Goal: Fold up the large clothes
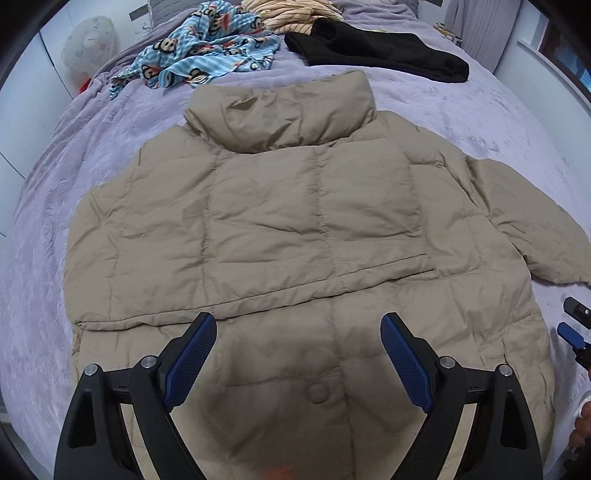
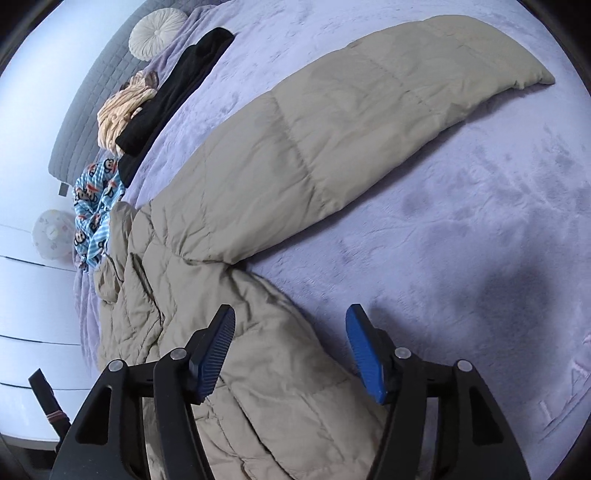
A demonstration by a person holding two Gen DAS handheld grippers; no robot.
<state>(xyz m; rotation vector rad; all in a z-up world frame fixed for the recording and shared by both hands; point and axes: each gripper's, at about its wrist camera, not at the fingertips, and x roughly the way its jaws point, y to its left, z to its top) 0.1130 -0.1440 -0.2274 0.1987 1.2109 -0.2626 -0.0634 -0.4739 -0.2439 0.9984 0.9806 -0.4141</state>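
left wrist view has the left gripper [image 1: 299, 363] apart over the jacket [image 1: 280, 221], right gripper [image 2: 290, 354] apart, empty; sleeve [image 2: 369, 110] probably folds in next.

Bed [image 1: 461, 122] covered in lavender plush blanket, grey quilted headboard [image 2: 79, 122] at far end, round cream cushion [image 2: 159, 33] against it, white walls, cool even daylight
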